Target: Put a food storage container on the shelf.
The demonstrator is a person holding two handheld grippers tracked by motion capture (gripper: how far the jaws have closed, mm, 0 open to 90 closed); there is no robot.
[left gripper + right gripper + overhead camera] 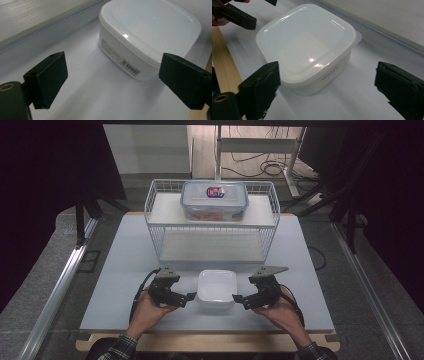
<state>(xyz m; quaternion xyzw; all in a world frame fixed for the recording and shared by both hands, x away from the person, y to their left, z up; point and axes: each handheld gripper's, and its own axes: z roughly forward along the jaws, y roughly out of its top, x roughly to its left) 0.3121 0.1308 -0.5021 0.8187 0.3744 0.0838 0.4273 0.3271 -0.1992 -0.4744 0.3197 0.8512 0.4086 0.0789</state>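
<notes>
A white square container (217, 289) with a shut lid stands near the table's front edge. My left gripper (189, 298) sits just left of it, pointing at its side with its jaws open. In the left gripper view the container (150, 32) lies ahead of the gripper (112, 82), with bare table between the pads. My right gripper (239, 300) is on the container's right side, jaws open. In the right gripper view the container (307, 47) lies just beyond the gripper (327, 92), untouched. The left gripper's fingers (234, 15) appear past the container.
A white wire rack (212, 220) stands behind the white container. On its top shelf is a clear lidded box with blue clips (214, 200). The grey table mat (125, 270) ends at a wooden front edge (224, 65). Cables lie on the floor beyond the rack.
</notes>
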